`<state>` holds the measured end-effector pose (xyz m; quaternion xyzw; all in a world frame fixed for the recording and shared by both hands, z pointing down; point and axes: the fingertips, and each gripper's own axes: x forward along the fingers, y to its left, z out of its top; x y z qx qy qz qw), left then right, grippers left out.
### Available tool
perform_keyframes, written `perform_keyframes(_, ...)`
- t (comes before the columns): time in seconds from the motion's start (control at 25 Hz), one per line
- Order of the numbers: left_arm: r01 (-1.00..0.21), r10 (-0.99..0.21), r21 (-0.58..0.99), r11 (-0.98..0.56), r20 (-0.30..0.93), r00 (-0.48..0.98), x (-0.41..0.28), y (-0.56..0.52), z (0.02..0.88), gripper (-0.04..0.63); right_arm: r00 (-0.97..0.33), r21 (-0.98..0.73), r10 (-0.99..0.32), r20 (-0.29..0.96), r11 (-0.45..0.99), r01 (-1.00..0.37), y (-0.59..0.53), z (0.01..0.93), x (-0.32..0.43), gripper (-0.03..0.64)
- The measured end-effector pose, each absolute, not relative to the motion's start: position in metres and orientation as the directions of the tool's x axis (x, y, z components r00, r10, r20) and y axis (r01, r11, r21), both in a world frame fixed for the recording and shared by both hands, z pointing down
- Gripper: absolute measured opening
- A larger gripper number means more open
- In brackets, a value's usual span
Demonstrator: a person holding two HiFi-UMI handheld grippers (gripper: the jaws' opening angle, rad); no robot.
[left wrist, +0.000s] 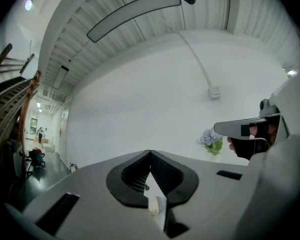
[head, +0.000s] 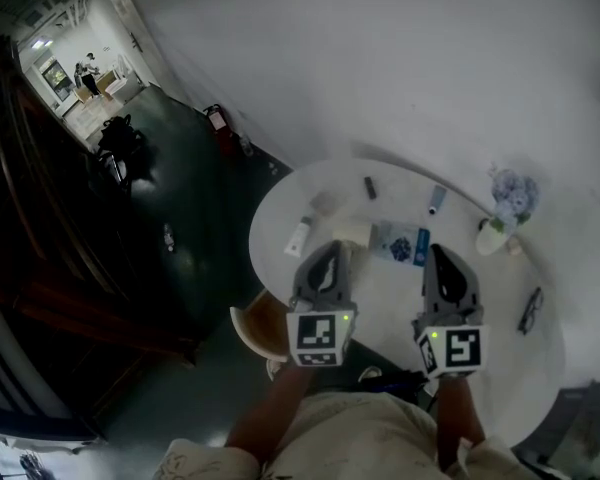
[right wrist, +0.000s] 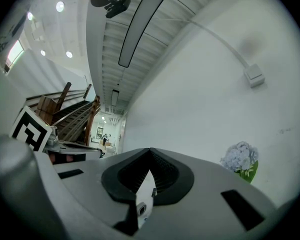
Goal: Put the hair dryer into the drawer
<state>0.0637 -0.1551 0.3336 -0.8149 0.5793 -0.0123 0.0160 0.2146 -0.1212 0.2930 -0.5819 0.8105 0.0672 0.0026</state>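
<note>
Round table [head: 382, 290] beside dark floor [head: 180, 218]; left gripper [head: 330, 249] and right gripper [head: 436, 254], jaws pressed together.

Wht table [head: 280, 223], gry left gripper [head: 330, 247] & right gripper [head: 437, 252], pale-blue flowers [head: 511, 192].

L tool [head: 330, 248], R tool [head: 436, 252]: grey shells, b/w marker cubes [head: 318, 336], green LEDs [head: 349, 317]; beige clothes [head: 350, 433].

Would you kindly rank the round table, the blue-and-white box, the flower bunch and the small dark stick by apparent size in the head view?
1. round table, by far the largest.
2. blue-and-white box and flower bunch: too alike to separate.
3. small dark stick, smallest.
</note>
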Motion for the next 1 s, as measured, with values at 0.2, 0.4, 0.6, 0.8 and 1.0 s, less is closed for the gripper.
perform_keyframes(0.2,-0.929,-0.931,-0.052,-0.366,0.018,0.366,0.058,-0.167,0.346,0.003,-0.284,0.105,-0.953,-0.105,0.273,-0.956,-0.129,0.296,0.21,0.005)
perform_keyframes(0.4,-0.914,-0.917,-0.076,-0.399,0.034,0.398,0.062,-0.171,0.358,0.003,-0.256,0.097,-0.961,-0.1,0.247,-0.964,-0.128,0.307,0.206,0.005)
perform_keyframes(0.6,-0.92,-0.922,-0.061,-0.386,0.044,0.384,0.066,-0.168,0.364,0.003,-0.277,0.11,-0.958,-0.075,0.269,-0.957,-0.121,0.313,0.205,0.005)
perform_keyframes(0.8,-0.928,-0.929,-0.073,-0.366,0.078,0.361,0.069,-0.173,0.38,0.005,-0.296,0.093,-0.954,-0.049,0.29,-0.952,-0.122,0.319,0.202,0.005)
perform_keyframes(1.0,-0.934,-0.928,-0.064,-0.351,0.156,0.338,0.067,-0.19,0.411,0.017,-0.308,0.086,-0.951,-0.034,0.304,-0.949,-0.125,0.326,0.198,0.005)
